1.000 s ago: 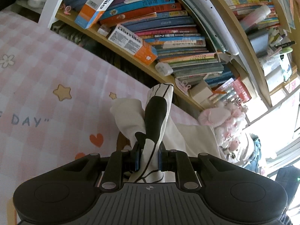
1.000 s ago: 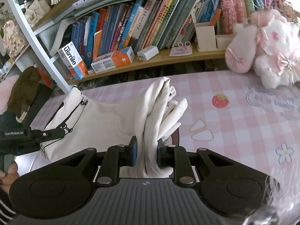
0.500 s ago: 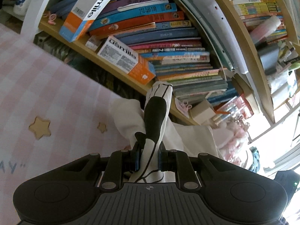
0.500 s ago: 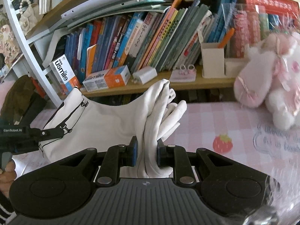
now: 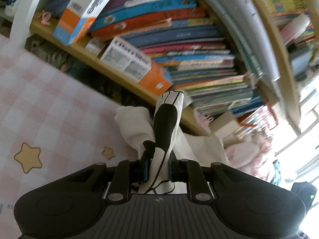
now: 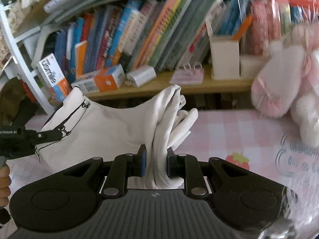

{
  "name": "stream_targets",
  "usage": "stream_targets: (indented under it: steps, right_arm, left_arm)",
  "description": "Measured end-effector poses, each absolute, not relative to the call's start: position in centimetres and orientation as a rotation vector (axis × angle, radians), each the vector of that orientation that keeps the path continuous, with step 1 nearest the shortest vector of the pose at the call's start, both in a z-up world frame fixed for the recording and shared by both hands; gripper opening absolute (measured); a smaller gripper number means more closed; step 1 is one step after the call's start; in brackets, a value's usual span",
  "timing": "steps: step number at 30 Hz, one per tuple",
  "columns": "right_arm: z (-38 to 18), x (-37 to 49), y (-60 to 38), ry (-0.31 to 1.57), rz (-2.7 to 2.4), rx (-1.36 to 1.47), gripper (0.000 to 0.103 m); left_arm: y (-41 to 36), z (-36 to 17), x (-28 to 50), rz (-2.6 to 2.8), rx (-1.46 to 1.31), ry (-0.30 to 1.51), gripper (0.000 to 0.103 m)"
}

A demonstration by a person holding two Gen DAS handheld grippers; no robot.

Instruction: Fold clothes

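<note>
White garment stretched between two grippers above a pink checked tablecloth (image 6: 229,131).

The right gripper (image 6: 156,160) pinches bunched white fabric of the printed cotton garment (image 6: 111,131); at far left the left gripper (image 6: 57,134) clamps its black-lined edge. Bookshelf (image 6: 159,83) behind.

"GenRobot.AI" on left hand-held gripper (image 6: 59,136)

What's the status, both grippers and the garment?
Left gripper shut on garment. Right gripper shut on its bunched edge. Garment held up, spanning both. Nothing in the way.
</note>
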State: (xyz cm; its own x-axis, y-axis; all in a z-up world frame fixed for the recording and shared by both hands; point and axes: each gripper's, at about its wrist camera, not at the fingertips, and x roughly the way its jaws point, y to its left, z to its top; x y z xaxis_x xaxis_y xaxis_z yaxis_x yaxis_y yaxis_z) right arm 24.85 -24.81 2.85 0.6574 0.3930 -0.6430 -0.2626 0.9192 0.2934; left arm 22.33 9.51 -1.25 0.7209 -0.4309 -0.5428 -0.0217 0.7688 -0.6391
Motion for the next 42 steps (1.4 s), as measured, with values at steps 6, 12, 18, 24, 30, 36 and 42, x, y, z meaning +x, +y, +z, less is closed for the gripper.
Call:
stream_targets:
  steps: [6, 12, 18, 24, 30, 36, 42]
  right_arm:
    - [1.0, 25.2, -25.6, 0.821, 0.347, 0.275, 0.021]
    - [1.2, 24.9, -25.4, 0.853, 0.309, 0.259, 0.039]
    - [3.2, 22.7, -26.0, 0.832, 0.25, 0.315, 0.052]
    - [4.7, 19.4, -25.8, 0.803, 0.235, 0.267, 0.057]
    - [4.7, 15.4, -25.2, 0.794, 0.245, 0.186, 0.061]
    - [4.5, 11.9, -24.2, 0.782, 0.248, 0.096, 0.069]
    - [4.7, 8.5, -23.6, 0.767, 0.243, 0.04, 0.078]
  left_arm:
    - [10.3, -3.1, 22.2, -0.199, -0.715, 0.781, 0.023]
    - [10.3, -2.7, 21.9, -0.144, -0.746, 0.819, 0.028]
    - [9.7, 0.1, 19.0, -0.127, -0.665, 0.776, 0.037]
    - [8.8, 1.6, 15.1, -0.133, -0.586, 0.749, 0.046]
    - [7.0, 2.0, 11.8, -0.149, -0.502, 0.755, 0.053]
    - [5.2, 2.3, 9.1, -0.114, -0.409, 0.75, 0.062]
    - [3.8, 2.5, 6.2, -0.085, -0.297, 0.734, 0.07]
